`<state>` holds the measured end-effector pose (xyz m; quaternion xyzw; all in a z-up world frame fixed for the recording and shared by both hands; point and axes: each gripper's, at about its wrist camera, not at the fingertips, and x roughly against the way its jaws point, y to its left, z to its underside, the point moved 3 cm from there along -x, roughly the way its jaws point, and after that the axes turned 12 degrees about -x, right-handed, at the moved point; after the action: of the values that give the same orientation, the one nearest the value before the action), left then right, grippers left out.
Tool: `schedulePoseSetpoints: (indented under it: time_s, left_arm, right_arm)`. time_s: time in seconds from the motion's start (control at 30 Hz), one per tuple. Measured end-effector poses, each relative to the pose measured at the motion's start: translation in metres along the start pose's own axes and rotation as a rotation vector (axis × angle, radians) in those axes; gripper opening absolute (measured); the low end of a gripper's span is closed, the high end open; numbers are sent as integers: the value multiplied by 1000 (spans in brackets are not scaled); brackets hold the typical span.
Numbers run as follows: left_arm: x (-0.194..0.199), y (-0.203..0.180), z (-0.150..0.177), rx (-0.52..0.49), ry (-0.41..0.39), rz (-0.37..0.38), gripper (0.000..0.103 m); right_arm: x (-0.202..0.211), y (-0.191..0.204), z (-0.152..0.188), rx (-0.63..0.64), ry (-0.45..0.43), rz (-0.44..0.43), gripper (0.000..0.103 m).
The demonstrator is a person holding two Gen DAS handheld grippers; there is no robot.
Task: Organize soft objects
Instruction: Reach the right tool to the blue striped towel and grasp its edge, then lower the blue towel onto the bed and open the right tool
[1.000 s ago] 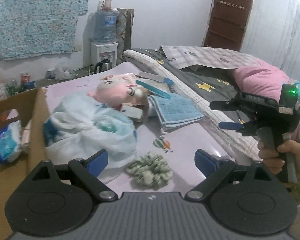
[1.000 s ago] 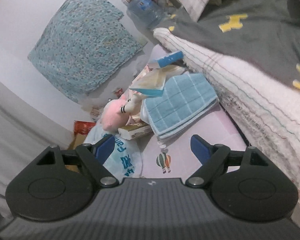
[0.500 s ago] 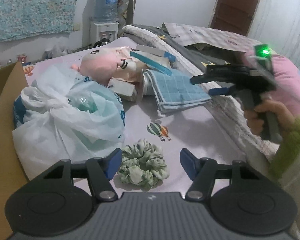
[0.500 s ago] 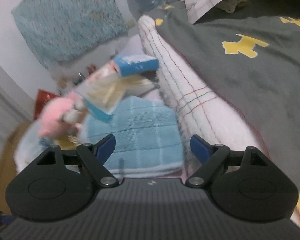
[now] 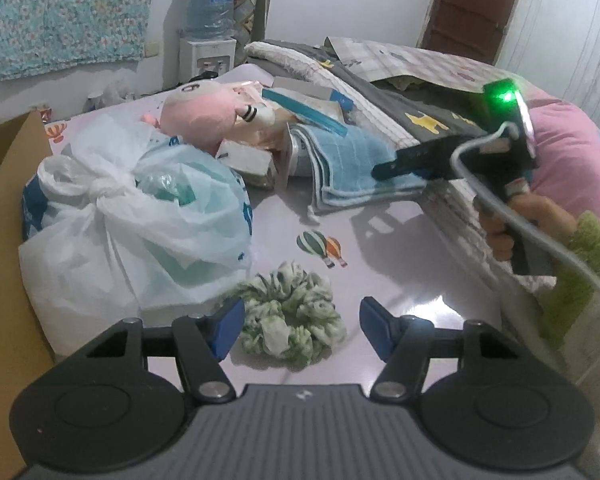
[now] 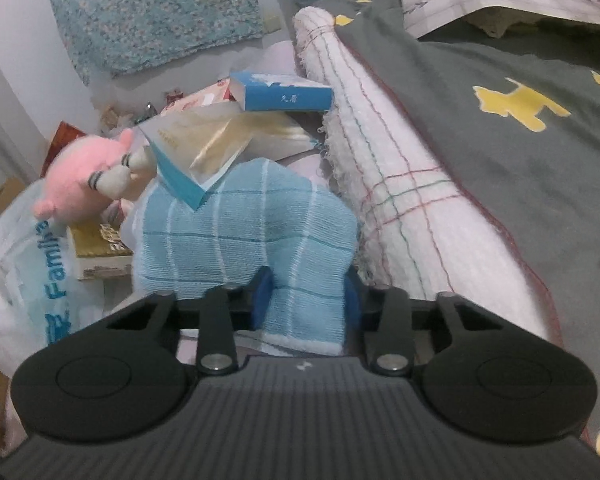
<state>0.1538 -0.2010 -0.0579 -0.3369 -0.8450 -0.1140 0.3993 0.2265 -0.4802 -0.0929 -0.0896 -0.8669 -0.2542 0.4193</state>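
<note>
The right gripper was clamped on the near edge of the folded light-blue checked towel, its blue pads pinching a bunched fold that rose between them. That towel lay on the lilac balloon-print sheet, beside the rolled white plaid blanket, with a white-and-teal booklet resting on its far end and a blue box behind. The left gripper hovered half spread, its jaws on either side of the green-and-white fabric scrunchie without pressing it; the scrunchie lay flat on the sheet, just beside the knotted white plastic bag. A pink plush toy lay behind the bag, against the towel's far end. A brown cardboard box stood at the left edge.
</note>
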Motion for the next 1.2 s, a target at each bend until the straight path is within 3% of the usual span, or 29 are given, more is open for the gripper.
schedulePoseSetpoints:
  time_s: [0.3,0.47,0.73,0.9,0.97,1.03,1.2]
  left_arm:
    - [-9,0,17,19,26,-37,61]
    - [3,1,28,48,17,-13,61]
    - [22,-17,36,7,-2,35,61]
    - [15,-39,42,-41,16,72,61]
    - [9,-48,42,-59,24,79,60]
    - [4,-56,42,-79,25,81,58]
    - [-10,-69,38,-125,29,55,50]
  right_arm:
    - [44,-7,46,-88,68,-70,14]
    - [72,-6,96,-144,125,-135,14]
    - [115,-13,176,-251,159,-213,14]
    - [138,-23,203,-285,128,-244,22]
    - [148,-27,207,-299,98,-227,40]
    - [153,-32,204,-312,59,-222,50]
    - [147,-50,194,-410,32,-243,54]
